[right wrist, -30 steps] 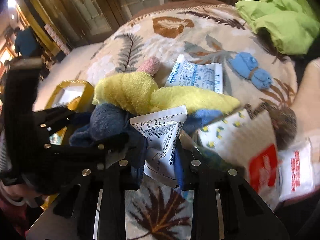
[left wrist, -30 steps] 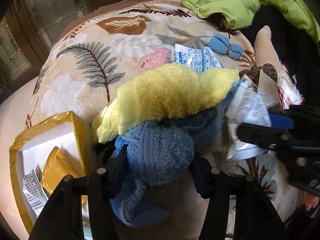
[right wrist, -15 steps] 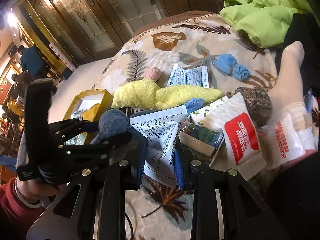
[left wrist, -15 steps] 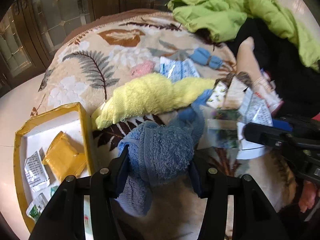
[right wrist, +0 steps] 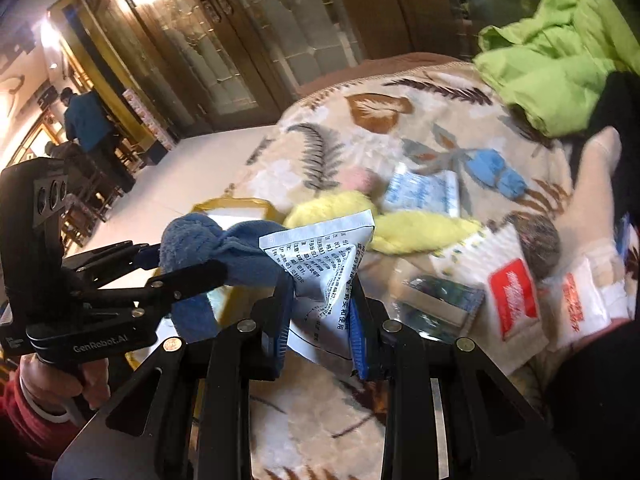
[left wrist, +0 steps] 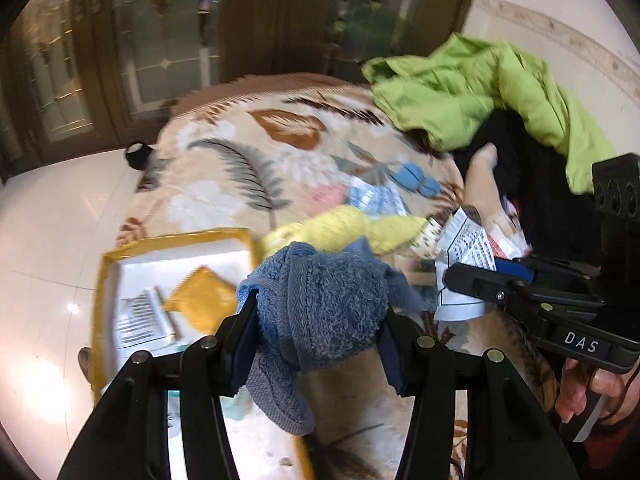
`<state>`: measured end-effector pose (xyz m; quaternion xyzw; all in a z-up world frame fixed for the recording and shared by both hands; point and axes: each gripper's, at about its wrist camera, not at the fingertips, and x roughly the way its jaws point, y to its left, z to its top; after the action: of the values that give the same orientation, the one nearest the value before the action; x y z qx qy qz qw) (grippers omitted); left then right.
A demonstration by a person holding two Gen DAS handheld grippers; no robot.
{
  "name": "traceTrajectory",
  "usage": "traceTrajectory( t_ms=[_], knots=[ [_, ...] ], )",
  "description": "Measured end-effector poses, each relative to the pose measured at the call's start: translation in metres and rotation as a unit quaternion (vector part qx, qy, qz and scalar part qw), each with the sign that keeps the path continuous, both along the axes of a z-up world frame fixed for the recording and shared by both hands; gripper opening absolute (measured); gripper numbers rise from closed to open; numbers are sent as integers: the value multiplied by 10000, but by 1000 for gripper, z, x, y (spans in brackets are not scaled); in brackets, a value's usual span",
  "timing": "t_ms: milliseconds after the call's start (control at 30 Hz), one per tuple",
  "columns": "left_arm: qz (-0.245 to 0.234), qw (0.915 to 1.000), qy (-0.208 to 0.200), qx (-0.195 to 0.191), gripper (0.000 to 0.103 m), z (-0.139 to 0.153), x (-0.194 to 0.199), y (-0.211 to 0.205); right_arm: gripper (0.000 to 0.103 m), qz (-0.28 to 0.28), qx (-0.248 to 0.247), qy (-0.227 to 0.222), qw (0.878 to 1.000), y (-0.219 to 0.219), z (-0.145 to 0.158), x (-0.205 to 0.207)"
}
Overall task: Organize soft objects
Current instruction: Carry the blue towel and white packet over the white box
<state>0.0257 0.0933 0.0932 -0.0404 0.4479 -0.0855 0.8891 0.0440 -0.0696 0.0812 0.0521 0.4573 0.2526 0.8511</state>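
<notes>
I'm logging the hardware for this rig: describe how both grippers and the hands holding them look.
Both grippers are matte black, with angular linkage arms, silver rivets and blue finger pads. The left gripper carries white "GenRobot.AI" lettering on its body in the right wrist view; the right gripper shows "DAS" in the left wrist view. Each has a black block with three round holes. Bare hands, red sleeve cuffs.

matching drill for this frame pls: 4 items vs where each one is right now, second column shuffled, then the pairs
1. blue towel
2. printed white packet
3. yellow towel
4. orange sachet

A. in the yellow-rimmed tray
B. clamped in the left gripper
C. lying on the leaf-print blanket
D. clamped in the right gripper

Pairs: 1-B, 2-D, 3-C, 4-A
</notes>
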Motion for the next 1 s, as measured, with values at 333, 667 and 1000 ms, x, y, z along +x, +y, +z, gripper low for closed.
traceTrajectory(
  t_ms=[333,667,1000],
  knots=[
    [896,9958,-175,-57,53,11,-16,72,25,681,137,-54,9976,79,11,6],
    [1666,9859,-156,15,53,-9,-19,121,25,1054,-75,74,9944,140,-7,14],
    [2290,9734,11,-17,53,-38,-20,152,25,1166,-323,275,9923,167,-32,21]
  ],
)
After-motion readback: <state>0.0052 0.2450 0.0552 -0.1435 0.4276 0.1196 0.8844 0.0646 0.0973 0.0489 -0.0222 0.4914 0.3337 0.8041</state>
